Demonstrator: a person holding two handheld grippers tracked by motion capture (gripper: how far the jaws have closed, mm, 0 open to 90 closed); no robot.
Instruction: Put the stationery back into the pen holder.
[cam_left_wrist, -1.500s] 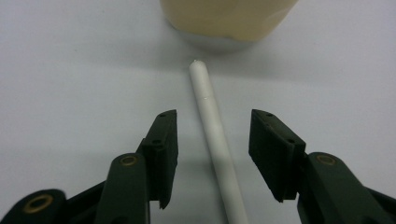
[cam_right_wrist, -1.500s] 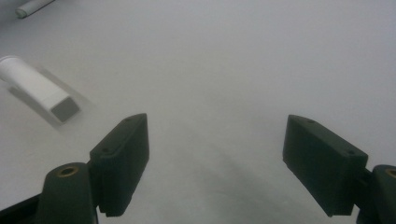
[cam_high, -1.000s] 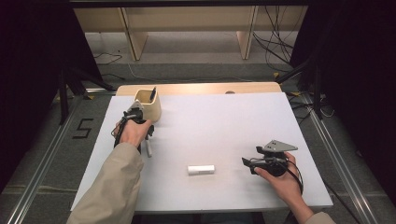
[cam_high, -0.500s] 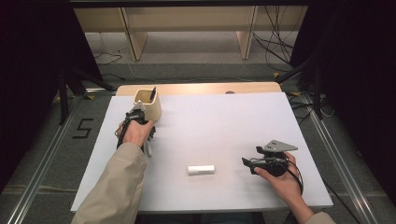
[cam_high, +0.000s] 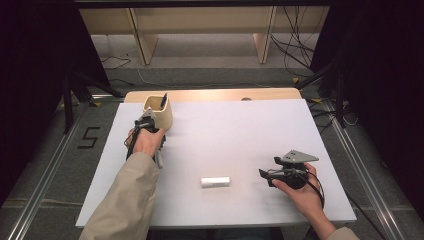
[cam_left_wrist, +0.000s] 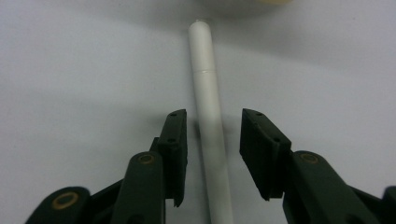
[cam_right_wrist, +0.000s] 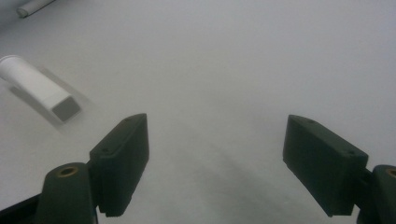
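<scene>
Left gripper view: left gripper (cam_left_wrist: 212, 154) jaws have just been closing on a white pen (cam_left_wrist: 209, 121) lying on the table (cam_high: 240, 135) by the cup (cam_high: 159, 111). Pen sits between the pads w/ small gaps each side, not clamped yet, so pickup looks imminent. Right gripper (cam_right_wrist: 215, 163) is wide open, holding nothing, near a white cap (cam_high: 215, 181) mid-table. Count: 1 white pen, 1 cup w/ 1 dark pen (cam_high: 163, 99) inside, 1 cap, 2 grippers.
</scene>
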